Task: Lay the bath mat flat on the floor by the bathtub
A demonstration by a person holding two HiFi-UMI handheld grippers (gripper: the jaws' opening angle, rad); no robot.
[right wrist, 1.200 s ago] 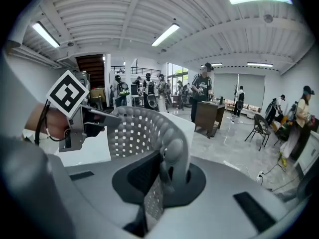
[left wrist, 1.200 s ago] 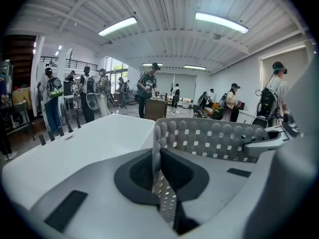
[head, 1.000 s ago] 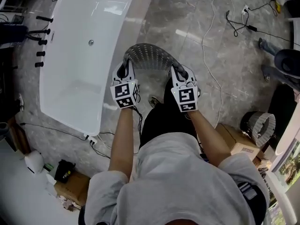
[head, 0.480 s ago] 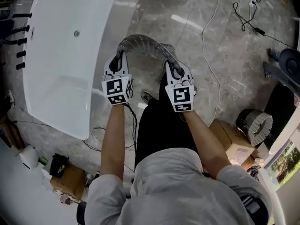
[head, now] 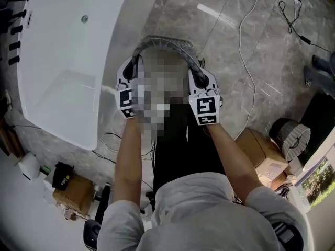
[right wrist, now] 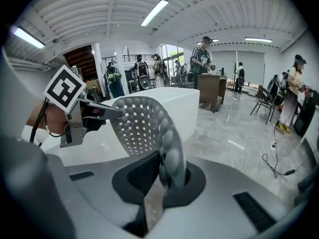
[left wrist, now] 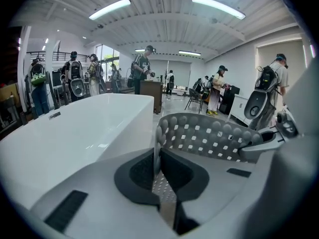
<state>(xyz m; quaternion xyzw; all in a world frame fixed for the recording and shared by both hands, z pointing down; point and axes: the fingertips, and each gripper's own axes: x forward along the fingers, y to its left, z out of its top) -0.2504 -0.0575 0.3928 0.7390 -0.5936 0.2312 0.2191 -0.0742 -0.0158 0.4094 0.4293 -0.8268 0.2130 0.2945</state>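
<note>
A grey rubber bath mat (head: pixel 166 42) with rows of small holes hangs bowed between my two grippers, above the marble floor beside the white bathtub (head: pixel 68 61). My left gripper (head: pixel 136 67) is shut on the mat's left edge, and the mat (left wrist: pixel 209 138) curves away from its jaws (left wrist: pixel 157 171) toward the right gripper (left wrist: pixel 261 143). My right gripper (head: pixel 197 72) is shut on the other edge; the mat (right wrist: pixel 142 123) rises from its jaws (right wrist: pixel 167 176) and bends over to the left gripper (right wrist: pixel 94 111). The mat's middle is hidden in the head view.
White and black cables (head: pixel 246 61) trail over the floor to the right. A cardboard box (head: pixel 261 153) and a rolled grey thing (head: pixel 290 137) lie at the right, more boxes (head: pixel 73 192) at the lower left. Several people (left wrist: pixel 144 68) stand far behind the tub.
Both grippers have sunk toward the floor with the mat still held between them. The tub now sits further left in the head view.
</note>
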